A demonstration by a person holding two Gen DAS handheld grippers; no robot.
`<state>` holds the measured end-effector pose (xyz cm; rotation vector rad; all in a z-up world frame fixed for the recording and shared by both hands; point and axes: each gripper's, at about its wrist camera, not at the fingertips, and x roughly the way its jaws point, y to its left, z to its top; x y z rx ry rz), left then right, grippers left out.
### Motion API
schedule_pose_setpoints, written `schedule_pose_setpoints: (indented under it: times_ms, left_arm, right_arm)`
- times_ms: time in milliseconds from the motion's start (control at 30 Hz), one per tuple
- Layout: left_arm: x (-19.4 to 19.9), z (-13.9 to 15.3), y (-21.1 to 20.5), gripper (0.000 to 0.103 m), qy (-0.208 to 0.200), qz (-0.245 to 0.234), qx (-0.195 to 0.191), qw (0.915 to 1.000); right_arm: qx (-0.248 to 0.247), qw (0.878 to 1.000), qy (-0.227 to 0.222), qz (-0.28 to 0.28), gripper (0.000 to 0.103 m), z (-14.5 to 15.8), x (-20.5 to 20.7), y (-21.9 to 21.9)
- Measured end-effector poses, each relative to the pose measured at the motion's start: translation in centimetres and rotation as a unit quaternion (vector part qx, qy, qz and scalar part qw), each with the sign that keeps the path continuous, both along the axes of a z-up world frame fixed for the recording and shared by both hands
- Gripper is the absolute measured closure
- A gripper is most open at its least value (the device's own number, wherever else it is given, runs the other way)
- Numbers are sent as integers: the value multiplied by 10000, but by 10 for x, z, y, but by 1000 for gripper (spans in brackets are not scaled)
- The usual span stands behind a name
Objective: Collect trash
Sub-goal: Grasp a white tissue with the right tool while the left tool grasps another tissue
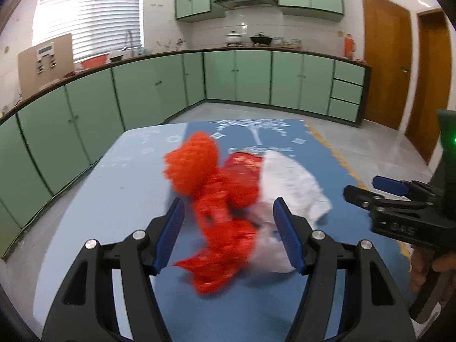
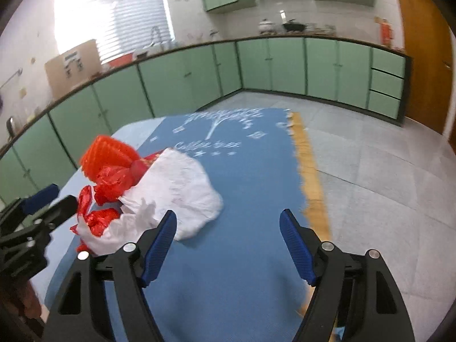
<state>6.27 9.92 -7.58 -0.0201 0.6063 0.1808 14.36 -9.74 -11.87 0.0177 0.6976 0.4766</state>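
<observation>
A heap of trash lies on the blue cloth (image 1: 313, 148) of the table: an orange mesh net (image 1: 193, 162), crumpled red plastic wrap (image 1: 222, 228) and a white plastic bag (image 1: 290, 182). My left gripper (image 1: 228, 216) is open, its jaws on either side of the red wrap, just above it. In the right wrist view the orange net (image 2: 108, 154), red wrap (image 2: 111, 182) and white bag (image 2: 176, 193) lie left of my right gripper (image 2: 228, 228), which is open and empty over bare cloth (image 2: 256, 171). The right gripper also shows at the left view's right edge (image 1: 367, 191).
The table stands in a kitchen with green cabinets (image 1: 236, 77) along the left and far walls. A cardboard box (image 1: 45, 62) sits on the counter. Wooden doors (image 1: 390, 65) are at the right. Grey floor (image 2: 370, 171) lies beyond the cloth's yellow edge (image 2: 307, 168).
</observation>
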Motion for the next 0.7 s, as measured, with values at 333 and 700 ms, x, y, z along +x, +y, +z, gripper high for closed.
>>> schedule_pose_setpoints:
  times_ms: [333,700]
  left_arm:
    - [-10,-7,24,40,47,226,-131,9996]
    - [-9,-9,0,40,9,-28,-316,9995]
  right_arm:
    - [-500,9958,726,242,47,-37,35,48]
    - [-304,9986,341,277,99,-14,5,27]
